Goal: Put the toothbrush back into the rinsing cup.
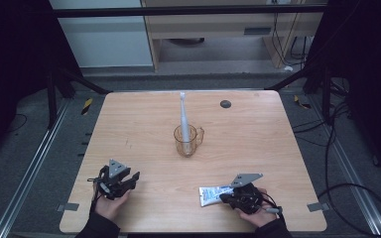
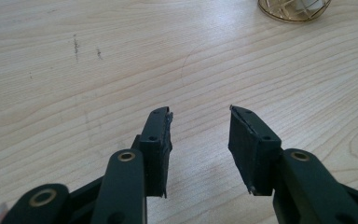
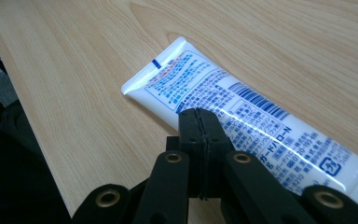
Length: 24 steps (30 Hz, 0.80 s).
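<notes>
A white toothpaste tube (image 1: pixel 212 194) (image 3: pixel 200 77) with blue print lies flat near the table's front right edge. My right gripper (image 1: pixel 224 197) (image 3: pixel 199 112) hovers over the tube's middle, jaws pressed together with nothing between them. At the front left, my left gripper (image 1: pixel 134 178) (image 2: pixel 199 116) stands open over bare wood, nothing between its pads. A clear amber cup (image 1: pixel 187 141) (image 2: pixel 293 9) stands at the table's middle, and a white electric toothbrush (image 1: pixel 182 113) leans upright in it.
The wooden table (image 1: pixel 144 114) has a small black round cap (image 1: pixel 225 103) set in its far right part. Metal rails and cables run along the floor on both sides. The front edge lies just behind both hands.
</notes>
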Each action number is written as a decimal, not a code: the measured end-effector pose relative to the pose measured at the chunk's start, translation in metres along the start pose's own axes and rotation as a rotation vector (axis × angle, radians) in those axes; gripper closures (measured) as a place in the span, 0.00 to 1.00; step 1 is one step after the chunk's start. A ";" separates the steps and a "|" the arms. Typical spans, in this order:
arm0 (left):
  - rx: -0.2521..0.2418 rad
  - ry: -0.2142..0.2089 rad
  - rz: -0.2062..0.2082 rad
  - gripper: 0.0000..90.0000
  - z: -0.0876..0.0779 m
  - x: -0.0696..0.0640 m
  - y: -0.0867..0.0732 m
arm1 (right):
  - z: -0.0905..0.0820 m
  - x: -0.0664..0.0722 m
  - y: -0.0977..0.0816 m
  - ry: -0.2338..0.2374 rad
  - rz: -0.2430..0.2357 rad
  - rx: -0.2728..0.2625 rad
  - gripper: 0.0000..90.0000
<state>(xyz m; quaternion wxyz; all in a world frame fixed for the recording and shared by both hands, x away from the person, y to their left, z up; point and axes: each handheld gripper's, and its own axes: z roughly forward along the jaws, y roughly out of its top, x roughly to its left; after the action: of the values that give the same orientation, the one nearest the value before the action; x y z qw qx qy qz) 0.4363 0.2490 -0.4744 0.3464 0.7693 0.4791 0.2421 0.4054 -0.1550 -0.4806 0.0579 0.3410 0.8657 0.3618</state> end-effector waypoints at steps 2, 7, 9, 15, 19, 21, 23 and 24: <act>0.000 0.001 0.000 0.65 0.000 0.000 0.000 | 0.002 0.000 0.002 -0.001 -0.001 0.000 1.00; 0.000 0.001 0.001 0.65 0.001 0.000 0.000 | 0.007 0.000 0.006 -0.019 -0.001 0.001 1.00; 0.003 0.002 0.003 0.64 0.000 0.000 0.000 | 0.008 0.000 0.007 -0.013 -0.004 0.005 1.00; 0.006 0.004 0.006 0.64 0.001 0.000 0.000 | 0.001 -0.002 0.010 -0.001 0.002 -0.027 1.00; 0.005 0.007 0.011 0.64 0.001 0.000 0.000 | -0.013 -0.015 0.012 -0.044 0.050 -0.109 1.00; 0.005 0.009 0.011 0.63 0.001 0.000 0.000 | -0.022 -0.024 0.011 -0.095 0.080 -0.139 1.00; 0.007 0.009 0.012 0.63 0.001 0.000 0.000 | -0.029 -0.033 0.009 -0.154 0.097 -0.154 1.00; 0.008 0.010 0.011 0.63 0.001 0.001 0.000 | -0.031 -0.037 0.007 -0.170 0.110 -0.152 1.00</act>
<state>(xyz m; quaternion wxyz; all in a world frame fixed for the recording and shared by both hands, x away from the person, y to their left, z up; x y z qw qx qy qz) 0.4378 0.2490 -0.4750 0.3396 0.7722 0.4776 0.2457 0.4266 -0.1927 -0.4583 0.1368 0.4119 0.8077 0.3990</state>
